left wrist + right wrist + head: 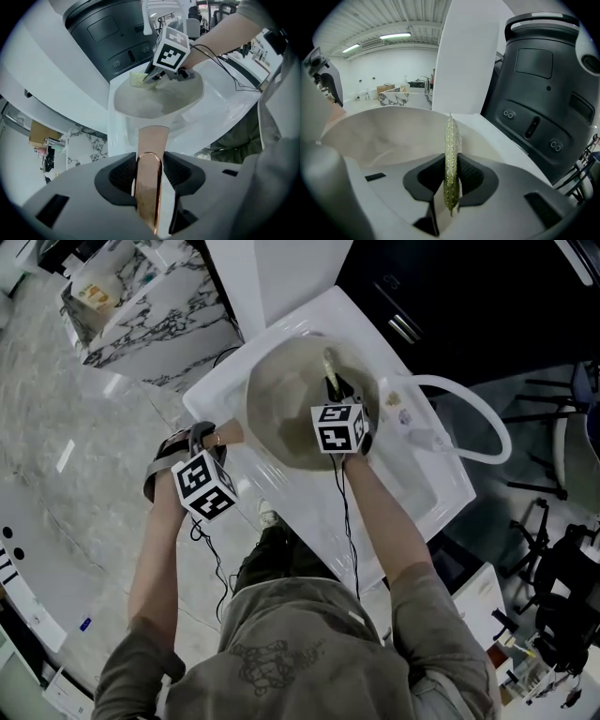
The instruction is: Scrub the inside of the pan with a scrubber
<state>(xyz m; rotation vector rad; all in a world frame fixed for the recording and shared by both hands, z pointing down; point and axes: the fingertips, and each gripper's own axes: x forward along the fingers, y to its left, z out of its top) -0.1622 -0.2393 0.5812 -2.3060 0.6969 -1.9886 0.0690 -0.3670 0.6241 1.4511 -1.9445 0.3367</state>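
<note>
A pan (281,418) with a pale grey inside sits in a white sink (431,486). Its copper handle (232,434) points left. In the left gripper view this handle (150,154) lies between the pads of my left gripper (150,177), which press on both its sides. My right gripper (337,392) reaches into the pan, shut on a thin yellow-green scrubber (450,150) that stands on edge between its pads. The scrubber (330,367) is over the pan's far wall. The left gripper view shows the pan (159,101) ahead, with the right gripper (152,77) and scrubber (137,78) at its far rim.
A white hose (489,427) loops over the sink's right end. A dark grey appliance (543,93) stands close behind the sink. A marbled counter (150,324) lies at the upper left. Black stands and chairs (562,587) crowd the right side.
</note>
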